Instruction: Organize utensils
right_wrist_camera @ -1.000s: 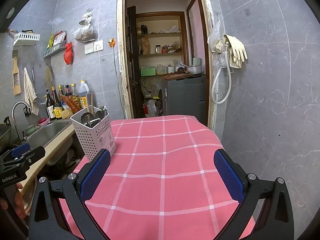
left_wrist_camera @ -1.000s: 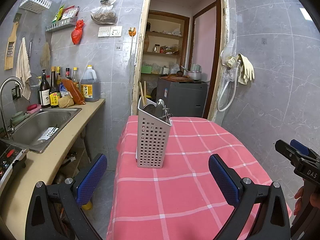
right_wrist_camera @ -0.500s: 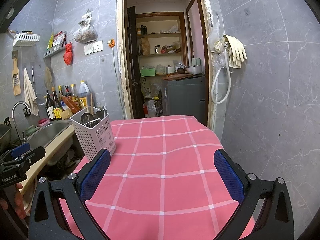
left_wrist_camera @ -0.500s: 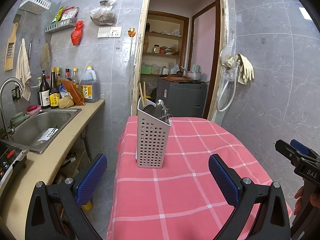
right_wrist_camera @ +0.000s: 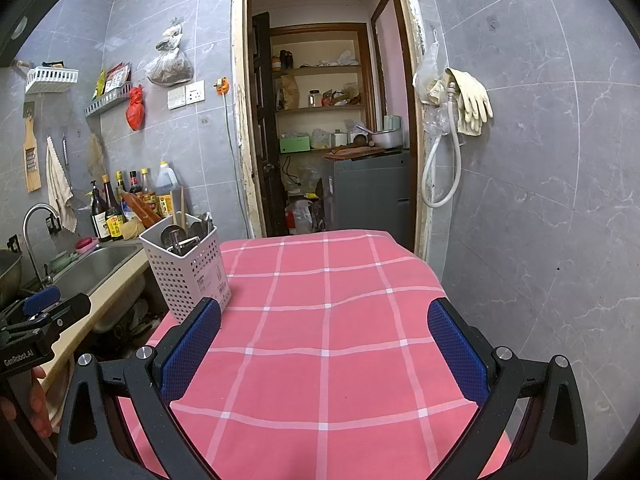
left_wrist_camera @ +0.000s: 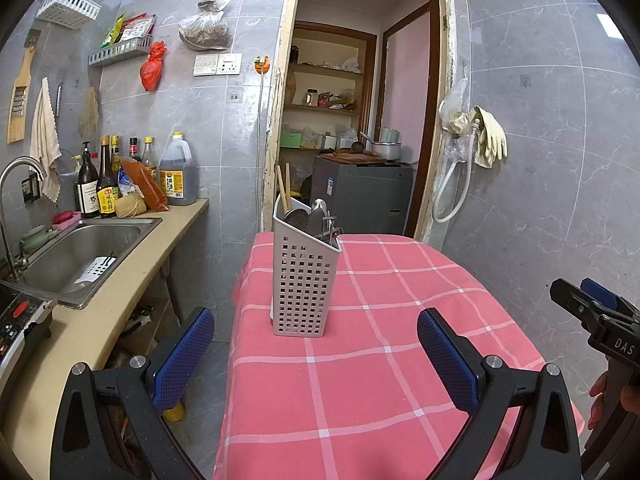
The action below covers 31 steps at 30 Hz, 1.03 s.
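A white perforated utensil holder (left_wrist_camera: 305,280) stands upright on the pink checked tablecloth (left_wrist_camera: 360,380), near the table's left edge. It holds chopsticks (left_wrist_camera: 282,190), spoons and other metal utensils (left_wrist_camera: 318,220). It also shows in the right wrist view (right_wrist_camera: 188,270) at the left. My left gripper (left_wrist_camera: 316,354) is open and empty, a little short of the holder. My right gripper (right_wrist_camera: 324,348) is open and empty over the bare cloth (right_wrist_camera: 328,340), to the right of the holder.
A counter with a steel sink (left_wrist_camera: 80,252) and several bottles (left_wrist_camera: 104,184) runs along the left of the table. A doorway with a grey cabinet (left_wrist_camera: 360,196) lies behind the table. A tiled wall (left_wrist_camera: 560,160) is on the right.
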Available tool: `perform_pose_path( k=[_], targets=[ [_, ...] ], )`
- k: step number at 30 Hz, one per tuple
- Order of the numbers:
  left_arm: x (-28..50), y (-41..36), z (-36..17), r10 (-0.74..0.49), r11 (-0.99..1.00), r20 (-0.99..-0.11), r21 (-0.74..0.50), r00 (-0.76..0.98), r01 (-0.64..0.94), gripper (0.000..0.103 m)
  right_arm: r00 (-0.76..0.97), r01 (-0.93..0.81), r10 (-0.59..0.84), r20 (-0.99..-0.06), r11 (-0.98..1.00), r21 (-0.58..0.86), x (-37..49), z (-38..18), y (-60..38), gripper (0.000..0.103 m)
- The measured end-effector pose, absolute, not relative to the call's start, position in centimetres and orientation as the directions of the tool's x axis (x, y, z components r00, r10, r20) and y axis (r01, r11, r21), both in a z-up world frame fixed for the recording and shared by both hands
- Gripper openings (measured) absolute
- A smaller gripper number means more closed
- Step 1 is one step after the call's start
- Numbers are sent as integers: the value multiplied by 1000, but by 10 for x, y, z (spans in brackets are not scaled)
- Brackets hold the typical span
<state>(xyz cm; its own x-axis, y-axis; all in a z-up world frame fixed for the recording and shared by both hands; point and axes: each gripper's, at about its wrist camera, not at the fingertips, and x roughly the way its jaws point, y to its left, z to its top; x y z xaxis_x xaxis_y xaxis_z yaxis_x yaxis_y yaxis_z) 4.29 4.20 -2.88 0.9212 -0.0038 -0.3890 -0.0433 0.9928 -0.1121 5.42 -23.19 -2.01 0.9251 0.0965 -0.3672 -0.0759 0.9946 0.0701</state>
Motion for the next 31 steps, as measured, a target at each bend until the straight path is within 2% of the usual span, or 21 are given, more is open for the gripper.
perform_pose_path(
  k=[31],
  targets=[
    [44,36,-31,2,998,-411,-53,912,-26,102,917,-74,96,-387,995,71,55,-28,-230,102]
  ],
)
